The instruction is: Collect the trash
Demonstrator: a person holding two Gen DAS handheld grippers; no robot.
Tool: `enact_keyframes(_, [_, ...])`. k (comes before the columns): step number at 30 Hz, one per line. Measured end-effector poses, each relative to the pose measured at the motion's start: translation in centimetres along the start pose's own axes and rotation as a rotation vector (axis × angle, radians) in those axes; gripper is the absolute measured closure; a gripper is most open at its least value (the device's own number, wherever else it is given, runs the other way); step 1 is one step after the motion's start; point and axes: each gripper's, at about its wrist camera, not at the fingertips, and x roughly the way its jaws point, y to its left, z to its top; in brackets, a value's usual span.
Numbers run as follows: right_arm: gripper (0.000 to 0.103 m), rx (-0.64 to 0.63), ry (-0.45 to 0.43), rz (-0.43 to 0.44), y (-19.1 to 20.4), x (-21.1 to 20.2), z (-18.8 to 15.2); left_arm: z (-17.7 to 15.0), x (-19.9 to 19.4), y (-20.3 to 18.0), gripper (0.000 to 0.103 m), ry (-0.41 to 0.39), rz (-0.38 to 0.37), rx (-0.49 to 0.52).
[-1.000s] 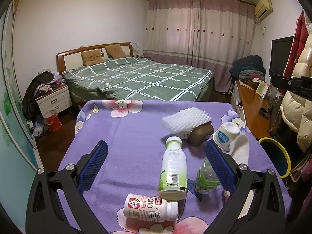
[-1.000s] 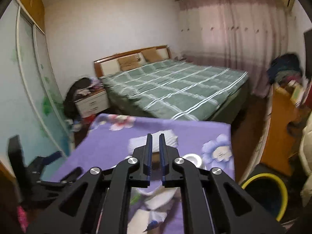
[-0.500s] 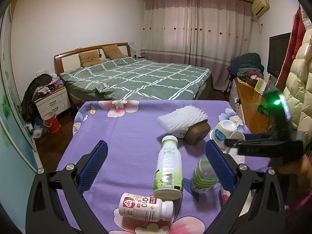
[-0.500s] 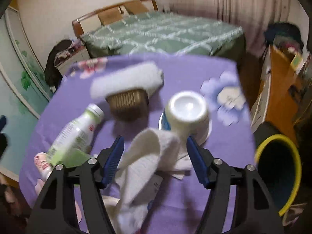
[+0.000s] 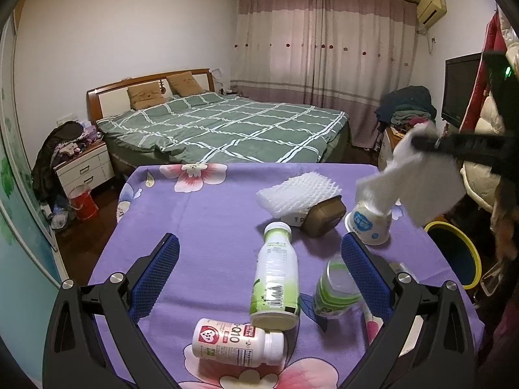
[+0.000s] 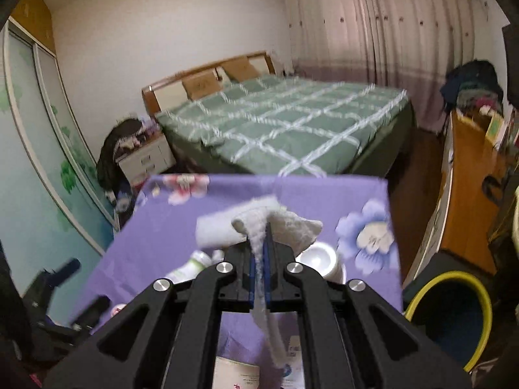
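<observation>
My right gripper [image 6: 259, 236] is shut on a white paper towel [image 6: 279, 223], its jaws closing tight with the pads pressing the sheet. In the left wrist view that right gripper [image 5: 421, 144] holds the paper towel [image 5: 418, 181] in the air above an upturned white cup [image 5: 369, 227]. My left gripper [image 5: 259, 246] hangs open over the purple flowered table [image 5: 201, 220], holding nothing. Between and beyond its fingers lie a green-label bottle [image 5: 275, 278], a pink-label bottle [image 5: 233, 340] and a crushed green cup [image 5: 334, 288].
White foam netting [image 5: 298, 191] rests on a brown tub [image 5: 324, 214] at mid-table. A yellow-rimmed bin [image 5: 454, 253] stands on the floor right of the table, also the bin [image 6: 454, 317] in the right wrist view. A bed, nightstand and wooden desk lie beyond.
My right gripper came down over the paper towel with its jaws apart, shut on it and lifted it off the table. The left gripper stayed open and barely moved.
</observation>
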Motion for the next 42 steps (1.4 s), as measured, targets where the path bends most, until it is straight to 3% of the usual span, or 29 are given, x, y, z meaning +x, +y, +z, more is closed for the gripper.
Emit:
enact_keyframes(5, [0.099, 0.006, -0.061, -0.038, -1.7, -3.6, 0.7, -0.2, -0.5, -1.3, 0.005, 0.002, -0.037, 0.02])
enact_keyframes(9, [0.099, 0.039, -0.073, -0.13, -5.1, -5.8, -0.6, -0.7, -0.9, -3.3, 0.005, 0.012, -0.1, 0.041])
enact_keyframes(20, [0.098, 0.203, 0.013, -0.402, -17.5, -6.2, -7.4, -3.4, 0.3, -10.9, 0.005, 0.107, -0.217, 0.13])
enact_keyframes(29, [0.094, 0.29, 0.107, -0.499, -24.4, -3.4, -11.4, -4.6, 2.5, -13.7, 0.005, 0.194, -0.199, 0.155])
enact_keyframes(34, [0.067, 0.313, 0.099, -0.518, -25.8, -3.3, -12.5, -5.0, 3.9, -14.2, 0.005, 0.24, -0.181, 0.161])
enact_keyframes(42, [0.066, 0.302, 0.09, -0.514, -25.7, -3.4, -12.8, -5.6, 6.0, -14.9, 0.005, 0.308, -0.132, 0.179])
